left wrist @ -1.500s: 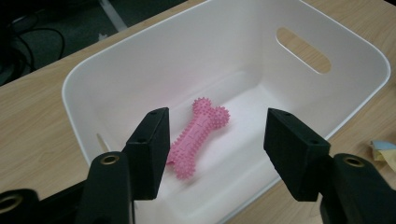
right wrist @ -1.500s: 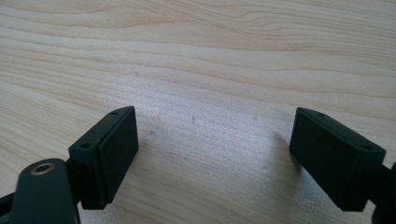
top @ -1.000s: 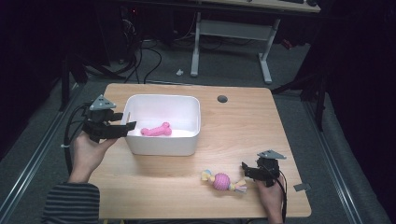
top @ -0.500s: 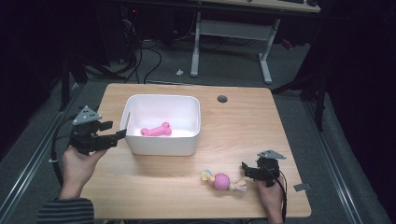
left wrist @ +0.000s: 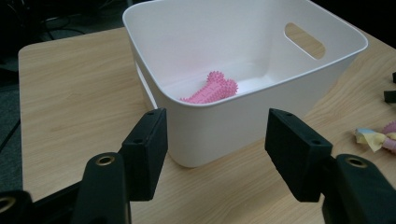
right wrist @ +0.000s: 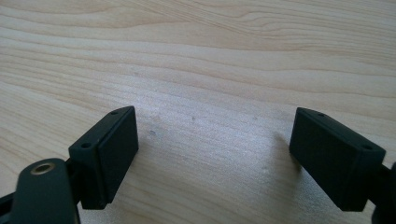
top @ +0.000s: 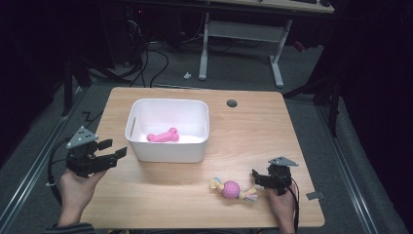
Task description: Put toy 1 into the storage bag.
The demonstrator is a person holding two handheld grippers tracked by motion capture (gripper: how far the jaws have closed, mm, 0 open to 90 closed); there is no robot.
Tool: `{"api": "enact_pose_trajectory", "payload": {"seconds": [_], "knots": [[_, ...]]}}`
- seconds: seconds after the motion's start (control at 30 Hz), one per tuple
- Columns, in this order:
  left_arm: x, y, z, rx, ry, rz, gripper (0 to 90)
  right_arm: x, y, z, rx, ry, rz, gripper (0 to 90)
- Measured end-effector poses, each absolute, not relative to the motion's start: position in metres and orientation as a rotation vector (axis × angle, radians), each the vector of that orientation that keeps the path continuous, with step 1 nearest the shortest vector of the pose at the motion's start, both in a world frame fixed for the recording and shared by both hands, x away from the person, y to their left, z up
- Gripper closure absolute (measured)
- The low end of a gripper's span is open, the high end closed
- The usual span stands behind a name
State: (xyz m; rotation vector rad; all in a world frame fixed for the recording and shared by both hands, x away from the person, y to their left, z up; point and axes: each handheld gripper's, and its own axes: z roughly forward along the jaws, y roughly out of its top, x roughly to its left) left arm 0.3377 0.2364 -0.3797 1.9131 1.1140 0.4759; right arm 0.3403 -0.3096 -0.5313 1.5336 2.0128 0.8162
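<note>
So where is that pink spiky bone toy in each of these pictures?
High view: the pink bone toy lies inside the white tub, left of centre.
Left gripper view: the toy lies on the tub's floor, above the hand-held gripper's open jaws.
Right gripper view: bare wooden table.
Shared landmark: the table.

The high view looks down and forward over the whole table (top: pixel 243 126). The left gripper view sits low and close, facing the white bin (left wrist: pixel 233 116), which both share. The right gripper view looks closely down at bare tabletop.
</note>
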Motion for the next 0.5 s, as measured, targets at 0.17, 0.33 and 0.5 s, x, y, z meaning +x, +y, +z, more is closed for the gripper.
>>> {"api": "enact_pose_trajectory", "payload": {"seconds": [0.17,0.33,0.5], "knots": [[0.333,0.237,-0.386,1.905,1.119,0.468,39.4,0.34,-0.31,-0.531,1.533,2.013,0.815,15.4],[0.33,0.235,-0.394,1.903,1.129,0.457,39.3,0.34,-0.31,-0.531,1.534,2.013,0.816,15.4],[0.327,0.231,-0.4,1.909,1.126,0.448,39.2,0.34,-0.31,-0.531,1.534,2.013,0.816,15.5]]}}
